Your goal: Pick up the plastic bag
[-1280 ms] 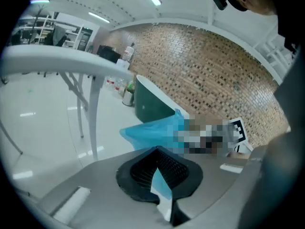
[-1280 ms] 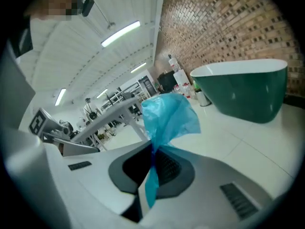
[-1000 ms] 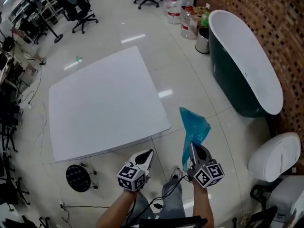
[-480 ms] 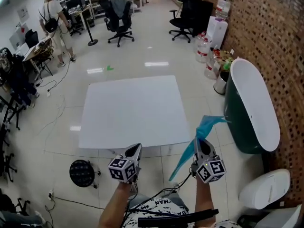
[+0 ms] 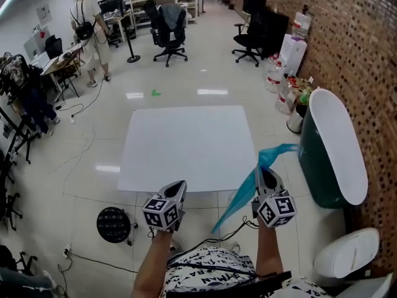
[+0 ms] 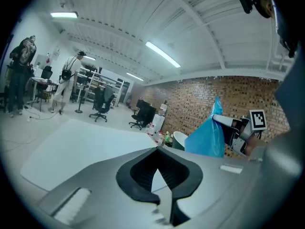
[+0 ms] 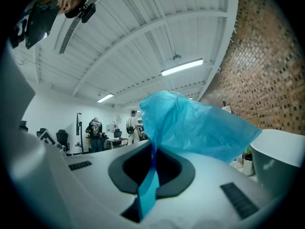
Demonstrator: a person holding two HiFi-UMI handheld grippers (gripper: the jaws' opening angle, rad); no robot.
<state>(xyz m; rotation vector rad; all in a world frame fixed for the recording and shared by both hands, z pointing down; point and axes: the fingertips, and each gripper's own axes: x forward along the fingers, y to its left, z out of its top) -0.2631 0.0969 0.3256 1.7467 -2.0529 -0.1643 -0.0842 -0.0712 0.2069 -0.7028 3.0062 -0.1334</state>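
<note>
blue and thin, the plastic bag (image 5: 271,156) is off the floor, pinched in the right gripper (image 5: 265,172) in front of the person, just beside the near right corner of the white table (image 5: 186,146). its loose top fans out past the jaw tips toward the bathtub (image 5: 347,160), and a narrow tail hangs down behind the jaws. whether anything is inside the bag cannot be told. the bathtub stands along the brick wall, dark green outside, with a plain white inside. at its far end stands a small bin (image 5: 295,120), its contents unclear, with water bottles (image 5: 282,93) beyond it. in the right gripper view the jaws are clamped together on a fold of the bag. the left gripper (image 5: 178,186) is held level beside it, apart from the bag, with its jaws together and holding nothing.
</note>
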